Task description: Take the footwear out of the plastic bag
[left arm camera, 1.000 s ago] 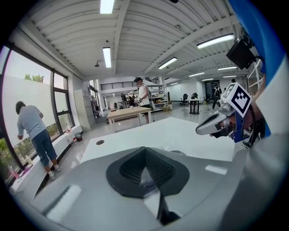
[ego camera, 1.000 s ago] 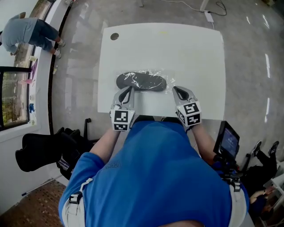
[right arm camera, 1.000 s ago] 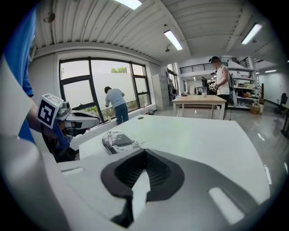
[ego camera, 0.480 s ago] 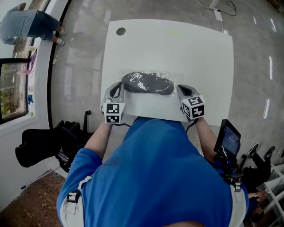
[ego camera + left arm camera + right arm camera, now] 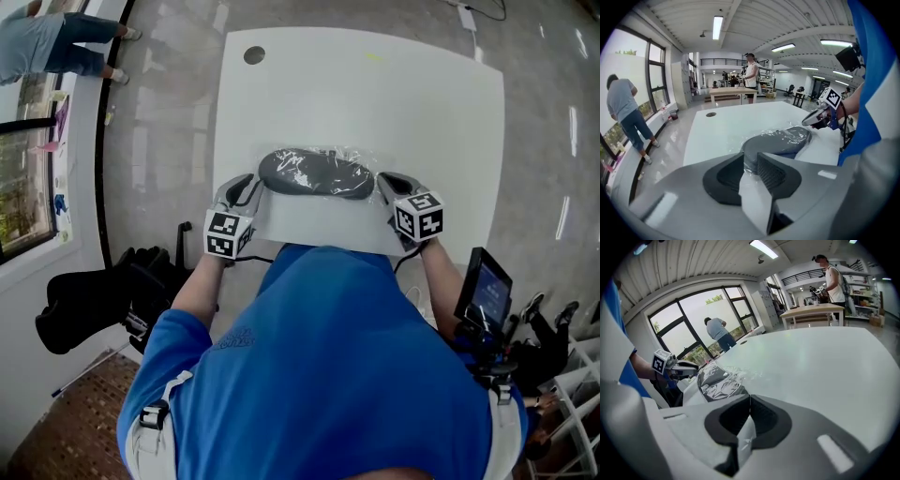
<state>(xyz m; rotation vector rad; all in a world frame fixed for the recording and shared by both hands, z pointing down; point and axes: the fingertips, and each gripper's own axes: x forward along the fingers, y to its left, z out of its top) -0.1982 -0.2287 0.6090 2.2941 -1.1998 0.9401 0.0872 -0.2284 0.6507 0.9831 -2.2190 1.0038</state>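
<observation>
both grippers have swung out to flank the shoe, still bagged on the table: my left gripper has just opened, jaws slightly spread about the plastic bag film, my right gripper stays pressed together, so next, i judge, comes a firm pinch on film to slide the shoe out.

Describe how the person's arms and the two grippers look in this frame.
The left gripper and right gripper have pale grey shells, with black textured pads inside pointed tongs. Each carries a white cube printed with black square markers. The person wears a blue short-sleeved top. The left tongs have just been opening, with the plastic bag's edge between them.
</observation>
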